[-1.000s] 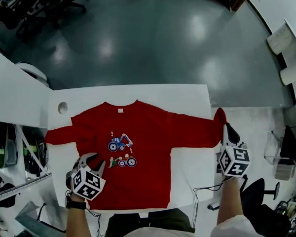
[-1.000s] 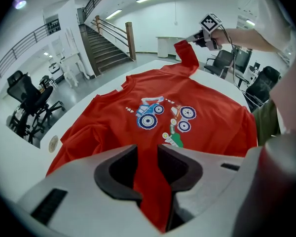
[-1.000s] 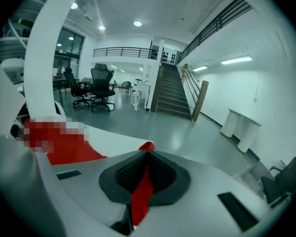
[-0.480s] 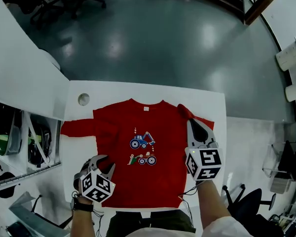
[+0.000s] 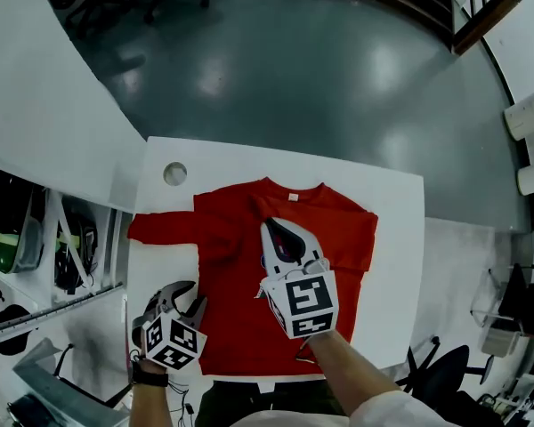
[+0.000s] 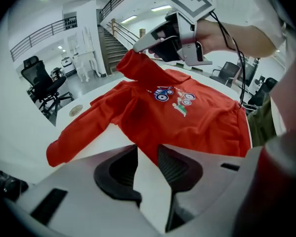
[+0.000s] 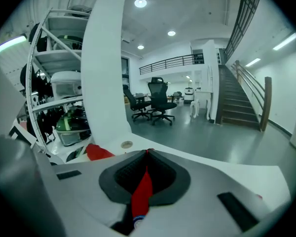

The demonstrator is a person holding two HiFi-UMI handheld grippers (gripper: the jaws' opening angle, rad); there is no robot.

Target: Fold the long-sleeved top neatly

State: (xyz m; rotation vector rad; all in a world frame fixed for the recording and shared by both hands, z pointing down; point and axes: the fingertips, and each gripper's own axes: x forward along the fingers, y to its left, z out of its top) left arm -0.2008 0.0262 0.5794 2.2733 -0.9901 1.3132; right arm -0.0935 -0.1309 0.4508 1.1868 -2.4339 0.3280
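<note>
Red soft knit, our long-sleeved top (image 5: 236, 314) lies flat on the white table (image 5: 392, 212), collar pointing away from us, one sleeve (image 5: 160, 228) stretched out sideways. Our right gripper (image 5: 269, 229) pinches the other sleeve above the chest; only its own view shows red cloth between the ribbed pads (image 7: 126, 173). Our left gripper (image 5: 182, 294) hangs beside the hem, jaws narrowly parted, empty.

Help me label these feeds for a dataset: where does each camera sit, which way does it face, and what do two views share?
Head view: on the head, steeply down at table and top; forearms, left gripper, right gripper show.
Left gripper view: on that gripper, across the top; its open, empty jaws and the right hand show.
Right gripper view: on that gripper, toward the hall; its jaws shut on the sleeve, no body.
Shared: head and left gripper views both show top and right gripper.
</note>
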